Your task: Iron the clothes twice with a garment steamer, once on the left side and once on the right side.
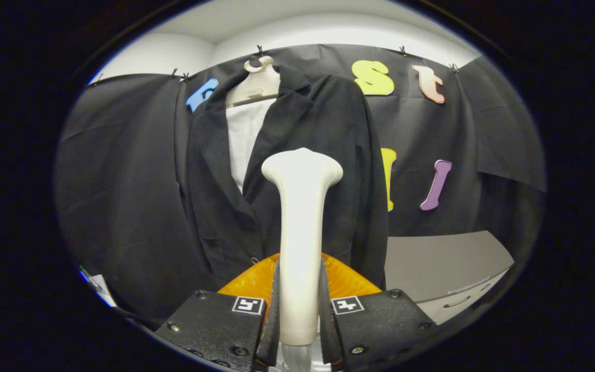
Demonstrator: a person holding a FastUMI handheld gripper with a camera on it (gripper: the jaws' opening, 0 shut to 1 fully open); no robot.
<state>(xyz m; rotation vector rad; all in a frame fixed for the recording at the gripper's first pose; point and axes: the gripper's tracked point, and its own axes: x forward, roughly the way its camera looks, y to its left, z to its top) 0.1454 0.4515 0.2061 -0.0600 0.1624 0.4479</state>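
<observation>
Your hand-held gripper (300,315) squeezes the white garment steamer (301,217) by its long handle, one finger on each side. The steamer looks hard and smooth, so it could slip or twist; keep your hold low on the handle like this. It is tall, so the wide head may feel tippy. The head points up in front of the black jacket (297,170), which hangs from a pale hanger (254,85) on the booth wall. The jacket is soft and floppy and will swing if you push. There is open room to both sides. Watch the grey desk (442,263) low beside the jacket.
</observation>
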